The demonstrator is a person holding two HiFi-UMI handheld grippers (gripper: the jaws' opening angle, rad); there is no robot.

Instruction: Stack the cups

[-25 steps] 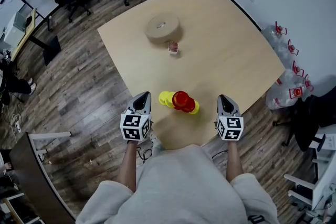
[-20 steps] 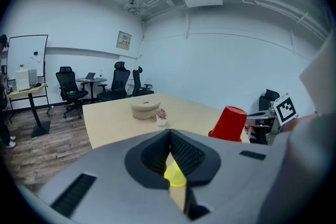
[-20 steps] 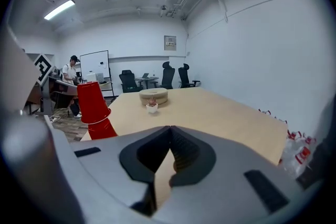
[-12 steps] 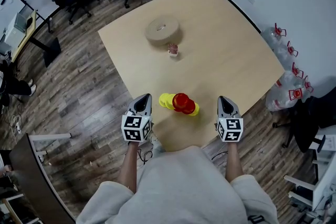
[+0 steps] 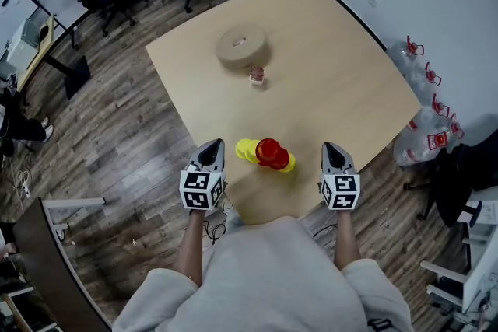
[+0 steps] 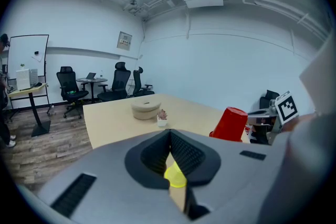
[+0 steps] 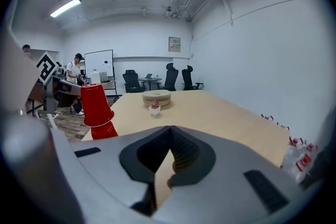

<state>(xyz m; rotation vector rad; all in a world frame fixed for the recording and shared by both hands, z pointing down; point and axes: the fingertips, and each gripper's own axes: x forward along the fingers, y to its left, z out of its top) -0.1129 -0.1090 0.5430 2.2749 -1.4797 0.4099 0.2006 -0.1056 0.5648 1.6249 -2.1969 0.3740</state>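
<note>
My head camera looked steeply down on the table [image 5: 327, 74] from well above. The two gripper views sat low at its near edge, facing across it, one from each side. All three shared the red cups [image 5: 270, 151] and the tan roll [image 5: 240, 43].

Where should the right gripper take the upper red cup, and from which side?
Probably by the side wall of the upper red cup, around mid-height, coming from its right, where the right gripper is, jaws shut. It stands upside down on another red cup, so only the tapered wall offers a hold.
</note>
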